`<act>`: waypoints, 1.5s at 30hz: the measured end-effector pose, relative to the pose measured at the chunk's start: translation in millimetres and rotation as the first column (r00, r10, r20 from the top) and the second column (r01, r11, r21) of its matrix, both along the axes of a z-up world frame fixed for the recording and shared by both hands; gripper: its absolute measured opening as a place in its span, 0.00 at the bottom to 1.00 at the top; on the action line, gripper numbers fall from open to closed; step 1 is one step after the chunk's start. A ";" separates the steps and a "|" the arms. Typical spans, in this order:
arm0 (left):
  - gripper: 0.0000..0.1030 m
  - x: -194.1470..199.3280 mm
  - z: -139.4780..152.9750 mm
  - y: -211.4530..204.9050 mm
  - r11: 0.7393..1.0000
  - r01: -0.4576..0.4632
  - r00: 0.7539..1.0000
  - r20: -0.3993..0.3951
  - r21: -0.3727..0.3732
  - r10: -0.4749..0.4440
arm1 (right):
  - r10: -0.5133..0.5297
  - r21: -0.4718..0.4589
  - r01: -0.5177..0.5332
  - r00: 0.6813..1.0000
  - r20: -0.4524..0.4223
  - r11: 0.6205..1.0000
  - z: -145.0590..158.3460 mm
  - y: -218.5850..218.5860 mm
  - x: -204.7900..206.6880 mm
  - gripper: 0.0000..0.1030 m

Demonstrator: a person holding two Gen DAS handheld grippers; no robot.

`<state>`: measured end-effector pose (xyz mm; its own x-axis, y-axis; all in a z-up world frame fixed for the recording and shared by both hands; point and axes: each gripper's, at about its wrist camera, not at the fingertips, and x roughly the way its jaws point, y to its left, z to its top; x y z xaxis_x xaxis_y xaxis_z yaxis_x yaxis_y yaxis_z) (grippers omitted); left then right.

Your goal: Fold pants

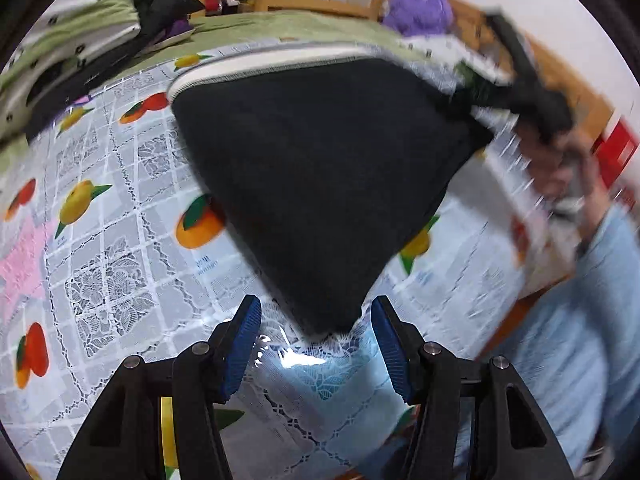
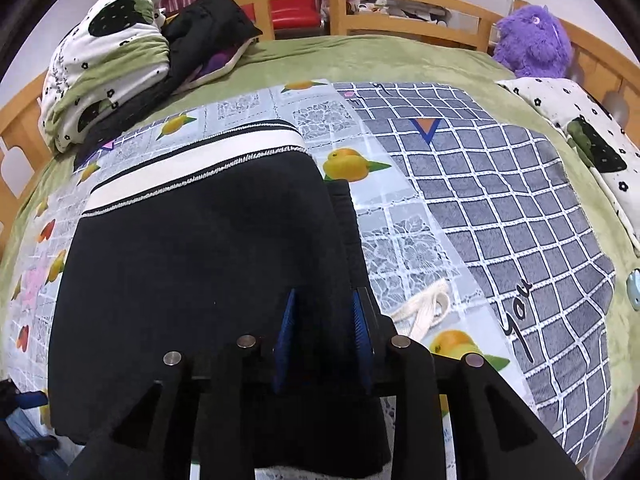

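Black pants with a white waistband lie folded on a fruit-print cloth on the bed. In the left wrist view the pants appear as a dark triangle, one corner just ahead of my left gripper, which is open and empty. The right gripper shows there blurred at the pants' far right corner. In the right wrist view my right gripper has its blue pads on either side of the pants' right edge, a gap between them.
A grey checked cloth lies right of the pants, with a cream strap near it. A purple plush toy, folded bedding and a black garment sit by the wooden bed rail.
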<state>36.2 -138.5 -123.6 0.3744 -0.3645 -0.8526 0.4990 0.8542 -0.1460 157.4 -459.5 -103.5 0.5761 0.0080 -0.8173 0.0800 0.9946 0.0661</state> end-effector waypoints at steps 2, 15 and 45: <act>0.53 1.0 -10.2 -10.3 1.000 -0.025 1.000 -0.014 0.004 0.025 | -0.010 0.020 0.010 1.000 0.004 1.000 0.1 -3.9 -3.1 0.27; 0.14 34.8 -17.8 66.8 0.913 -0.400 0.916 -0.008 -0.078 0.401 | 0.106 0.018 -0.105 0.994 -0.039 0.994 -13.7 19.8 -15.6 0.11; 0.40 -3.2 35.4 118.0 0.919 -0.385 0.921 0.030 -0.088 0.389 | 0.093 0.133 -0.098 0.995 0.045 0.986 25.3 23.0 -46.9 0.27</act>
<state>33.1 -20.4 -88.1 0.5377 -0.2481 -0.8058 0.1397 0.9687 -0.2051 110.5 -436.6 -78.2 0.5982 0.1732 -0.7824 -0.0205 0.9793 0.2012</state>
